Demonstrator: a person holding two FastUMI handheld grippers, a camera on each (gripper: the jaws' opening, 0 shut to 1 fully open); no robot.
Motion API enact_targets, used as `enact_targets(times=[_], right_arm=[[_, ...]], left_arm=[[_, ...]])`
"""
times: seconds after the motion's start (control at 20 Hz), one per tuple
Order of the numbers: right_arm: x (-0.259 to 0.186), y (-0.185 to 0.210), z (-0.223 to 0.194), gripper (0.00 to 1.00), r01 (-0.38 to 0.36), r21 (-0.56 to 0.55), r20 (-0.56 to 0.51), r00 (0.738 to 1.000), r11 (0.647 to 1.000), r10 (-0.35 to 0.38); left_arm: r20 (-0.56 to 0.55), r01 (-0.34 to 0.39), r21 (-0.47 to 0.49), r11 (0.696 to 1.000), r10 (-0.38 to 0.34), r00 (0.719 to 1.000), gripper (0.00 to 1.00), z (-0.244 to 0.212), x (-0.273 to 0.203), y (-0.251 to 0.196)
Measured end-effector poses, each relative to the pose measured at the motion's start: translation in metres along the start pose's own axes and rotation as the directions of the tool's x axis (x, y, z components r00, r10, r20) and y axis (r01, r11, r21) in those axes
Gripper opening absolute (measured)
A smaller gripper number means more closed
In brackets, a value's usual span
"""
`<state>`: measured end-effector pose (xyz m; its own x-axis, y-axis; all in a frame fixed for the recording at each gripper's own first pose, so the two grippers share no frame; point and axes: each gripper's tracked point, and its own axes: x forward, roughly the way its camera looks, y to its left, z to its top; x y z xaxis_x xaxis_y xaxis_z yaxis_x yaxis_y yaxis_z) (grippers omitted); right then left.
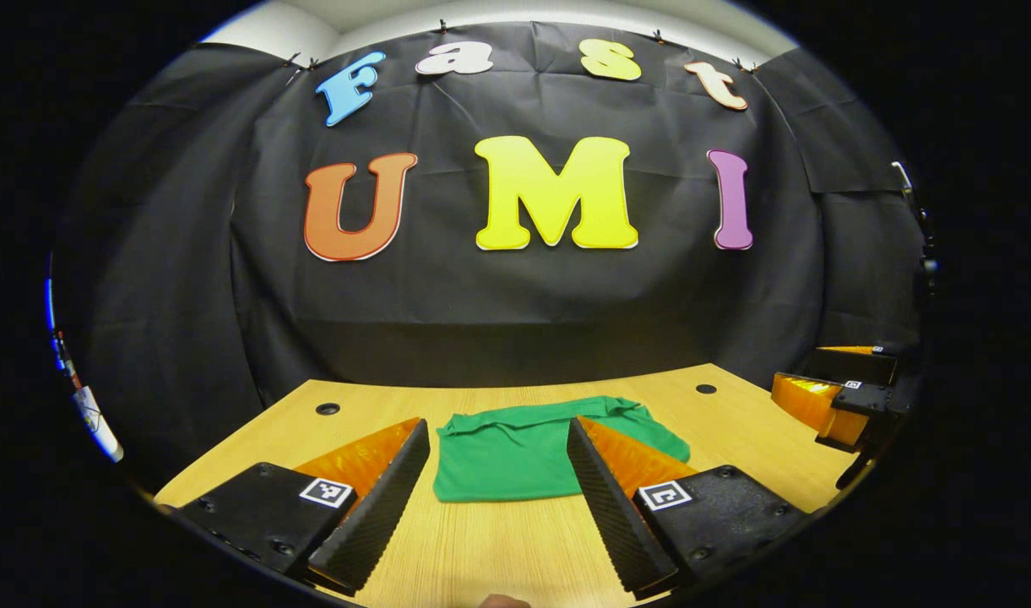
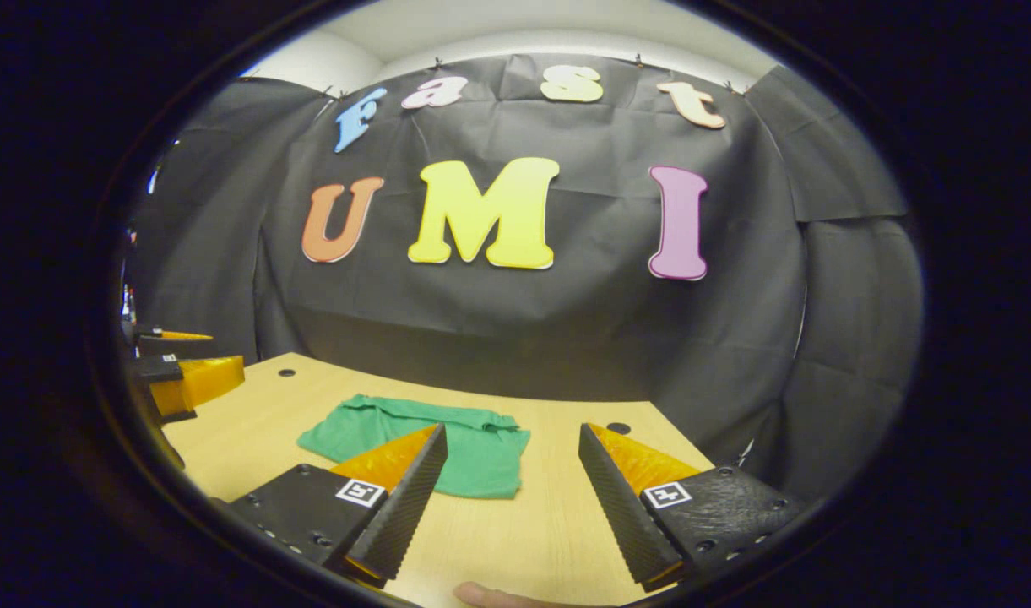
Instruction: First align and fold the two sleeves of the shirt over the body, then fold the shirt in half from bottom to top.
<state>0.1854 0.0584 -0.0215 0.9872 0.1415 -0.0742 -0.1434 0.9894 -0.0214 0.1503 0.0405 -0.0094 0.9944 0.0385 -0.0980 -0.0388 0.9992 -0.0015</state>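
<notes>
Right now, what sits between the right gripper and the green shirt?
Nothing: in the right gripper view, bare wooden table separates the open right gripper from the green shirt.

From the left gripper view my left claw (image 1: pixel 498 452) covers part of the green shirt (image 1: pixel 515 456); I can't make out its sleeves. The desk (image 1: pixel 498 549) beneath the shirt is cut off.

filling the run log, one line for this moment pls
green cloth shirt: folded, flat on wooden table | left gripper: jaws open | right gripper: jaws open
</notes>
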Motion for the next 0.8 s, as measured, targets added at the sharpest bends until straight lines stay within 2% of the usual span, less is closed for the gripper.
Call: enact_targets(times=[0.05,0.1,0.35,0.4,0.45,0.5,0.65,0.8], right_arm=[[-0.021,-0.002,-0.005,0.97,0.001,-0.007,0.010,1.000,1.000,-0.001],[-0.042,-0.004,-0.008,0.96,0.004,-0.005,0.019,1.000,1.000,-0.004],[-0.132,-0.005,-0.029,0.94,0.021,0.005,0.043,0.999,1.000,-0.021],[-0.147,-0.006,-0.032,0.94,0.035,0.005,0.051,0.998,0.999,-0.035],[-0.162,-0.007,-0.036,0.95,0.050,0.011,0.054,0.997,0.999,-0.051],[-0.175,-0.004,-0.040,0.95,0.051,0.019,0.052,0.997,0.999,-0.052],[-0.199,0.006,-0.050,0.95,0.046,0.010,0.042,0.998,0.999,-0.046],[-0.202,0.011,-0.047,0.95,0.064,-0.015,0.061,0.996,0.998,-0.063]], left_arm=[[0.016,0.001,-0.011,1.000,-0.001,1.000,0.90,0.001,-0.013,-0.003],[0.023,0.010,-0.023,1.000,-0.010,1.000,1.00,-0.001,-0.031,-0.008],[0.062,-0.006,-0.027,1.000,0.008,0.998,1.00,-0.005,-0.097,-0.013],[0.059,0.005,-0.027,1.000,-0.003,0.998,0.94,-0.009,-0.105,-0.019],[0.053,0.019,-0.023,1.000,-0.018,0.998,1.00,-0.015,-0.114,-0.024],[0.052,0.029,-0.018,0.999,-0.028,0.998,1.00,-0.017,-0.124,-0.025],[0.056,0.065,-0.025,0.998,-0.064,0.996,1.00,-0.024,-0.141,-0.029],[0.055,0.063,-0.032,0.997,-0.062,0.997,1.00,-0.026,-0.144,-0.020]])
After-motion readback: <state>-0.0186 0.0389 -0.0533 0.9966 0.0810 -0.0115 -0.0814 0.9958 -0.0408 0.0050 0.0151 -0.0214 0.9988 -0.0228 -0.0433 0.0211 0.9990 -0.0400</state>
